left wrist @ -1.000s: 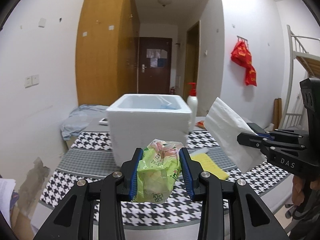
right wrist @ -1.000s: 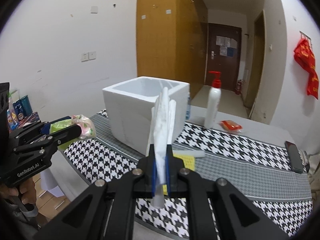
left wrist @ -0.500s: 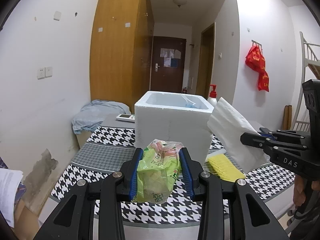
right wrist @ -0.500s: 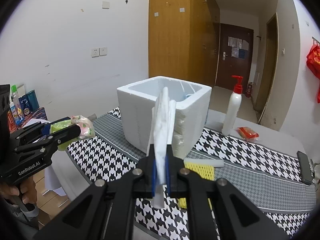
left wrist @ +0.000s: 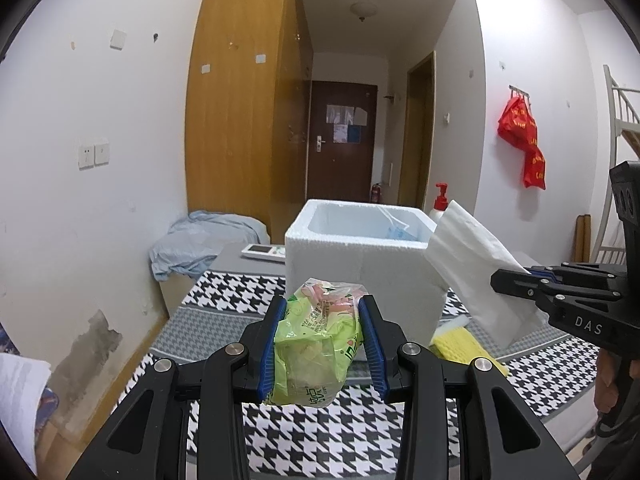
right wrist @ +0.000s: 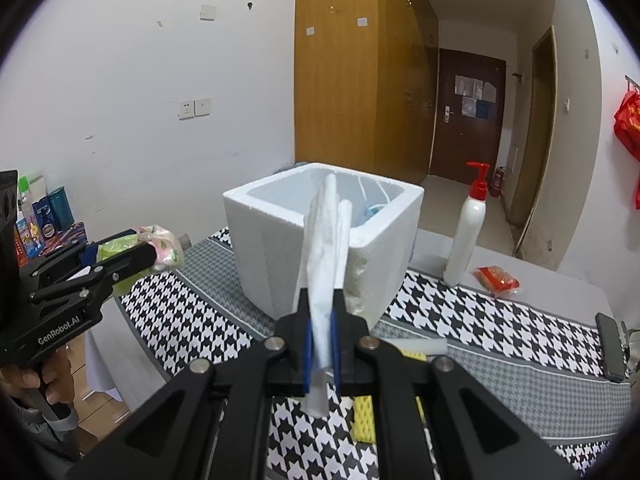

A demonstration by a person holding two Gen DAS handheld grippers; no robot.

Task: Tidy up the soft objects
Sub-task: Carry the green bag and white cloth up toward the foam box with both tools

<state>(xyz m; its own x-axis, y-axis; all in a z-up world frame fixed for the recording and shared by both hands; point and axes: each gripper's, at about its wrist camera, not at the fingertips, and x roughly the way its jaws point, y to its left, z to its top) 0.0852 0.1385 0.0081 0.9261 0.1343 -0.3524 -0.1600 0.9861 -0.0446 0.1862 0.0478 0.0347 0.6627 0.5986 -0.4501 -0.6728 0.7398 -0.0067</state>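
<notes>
1. A green and pink plastic packet (left wrist: 316, 344) is pinched between the blue pads (left wrist: 269, 354) of the left gripper (left wrist: 322, 344), held in the air above the near edge of the table (left wrist: 224, 320). The print on the packet is too small to read.
2. A flat white tissue pack (right wrist: 324, 280) is clamped edge-on in the right gripper (right wrist: 321, 354), whose jaws are closed tight on it. In the left wrist view the same pack (left wrist: 476, 268) shows its broad face, tilted, beside the box.
3. A white foam box (left wrist: 362, 260), open at the top, stands on the table beyond both grippers. Something pale blue lies inside it; the wall hides most of it, so what it is cannot be told.
4. A yellow foam mesh sleeve (left wrist: 464, 346) lies on the houndstooth cloth near the box, partly hidden by the gripper arms in both views.
5. Farther back on the table stand a white pump bottle (right wrist: 466, 236) with a red top, and just beside it a small red packet (right wrist: 496, 278). A dark phone (right wrist: 610, 346) lies at the right edge, cut off by the lens rim.
6. A hand (right wrist: 36, 380) grips the left gripper's handle, only partly in view.
</notes>
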